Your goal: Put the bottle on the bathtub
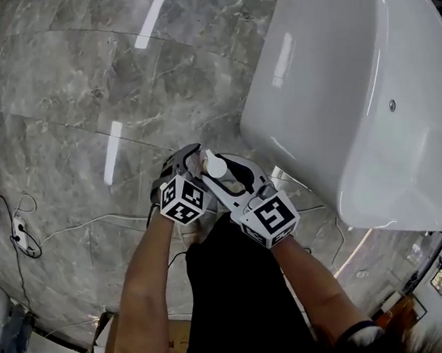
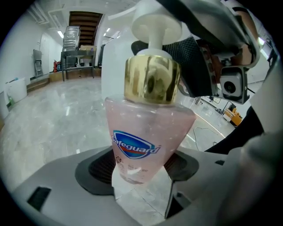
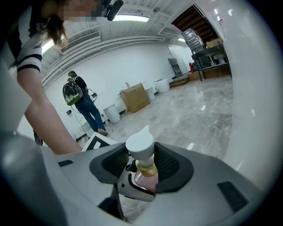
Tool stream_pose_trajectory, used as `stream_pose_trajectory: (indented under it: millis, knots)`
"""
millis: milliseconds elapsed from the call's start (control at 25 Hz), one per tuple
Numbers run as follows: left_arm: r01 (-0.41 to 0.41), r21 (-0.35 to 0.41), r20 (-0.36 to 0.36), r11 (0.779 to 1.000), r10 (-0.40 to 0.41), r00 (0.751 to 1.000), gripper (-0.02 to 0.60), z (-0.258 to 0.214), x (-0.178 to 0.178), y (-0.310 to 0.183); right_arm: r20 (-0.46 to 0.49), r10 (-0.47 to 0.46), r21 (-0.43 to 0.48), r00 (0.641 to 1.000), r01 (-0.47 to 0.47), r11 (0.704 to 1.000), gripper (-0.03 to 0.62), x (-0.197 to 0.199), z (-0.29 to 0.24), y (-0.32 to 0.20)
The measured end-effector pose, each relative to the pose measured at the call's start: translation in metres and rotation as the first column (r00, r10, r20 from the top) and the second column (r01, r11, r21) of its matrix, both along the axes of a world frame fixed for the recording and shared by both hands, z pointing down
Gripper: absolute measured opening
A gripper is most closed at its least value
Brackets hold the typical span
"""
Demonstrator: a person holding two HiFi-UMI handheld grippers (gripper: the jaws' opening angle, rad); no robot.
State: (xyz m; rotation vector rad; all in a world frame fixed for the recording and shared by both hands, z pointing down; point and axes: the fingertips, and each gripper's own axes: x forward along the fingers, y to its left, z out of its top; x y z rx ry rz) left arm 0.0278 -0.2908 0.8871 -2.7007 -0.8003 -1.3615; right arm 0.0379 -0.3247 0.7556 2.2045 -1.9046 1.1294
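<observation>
**Bottle [image 1: 216, 166] held in 2 grippers, beside the tub**

Bottle: pink liquid, gold collar, white pump top, blue Safeguard label. It is upright in the air over the grey marble floor [image 1: 85, 91], near the person's body and not on the tub.

Left gripper [image 1: 193, 160]: jaws closed on the lower body of the bottle, pads pressing both sides, as its own view shows.

Right gripper [image 1: 225, 175]: just beside the left one, its jaws narrowed round the pump head and neck, pads touching the white top.

Bathtub [image 1: 351, 85]: white, glossy, to the right of both grippers, its outer wall near the bottle but apart from it.
</observation>
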Motion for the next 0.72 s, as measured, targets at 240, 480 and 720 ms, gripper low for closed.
stream_pose_trajectory:
  millis: [240, 480, 720]
  knots:
    - [0.063, 0.021, -0.017, 0.998, -0.063, 0.998, 0.322, 0.037, 0.023, -0.008, -0.027, 0.085, -0.025, 0.996, -0.086, 0.996, 0.193, 0.023, 0.045, -0.002]
    - [0.045, 0.030, -0.035, 0.999, -0.044, 0.998, 0.322, 0.053, 0.045, -0.010, -0.050, 0.181, -0.054, 0.982, -0.183, 0.982, 0.195, 0.047, 0.078, 0.000]
    - [0.045, 0.000, -0.059, 0.999, -0.045, 0.997, 0.322, 0.057, 0.056, -0.011, -0.087, 0.270, -0.070, 0.959, -0.276, 0.959, 0.195, 0.075, 0.094, -0.003]
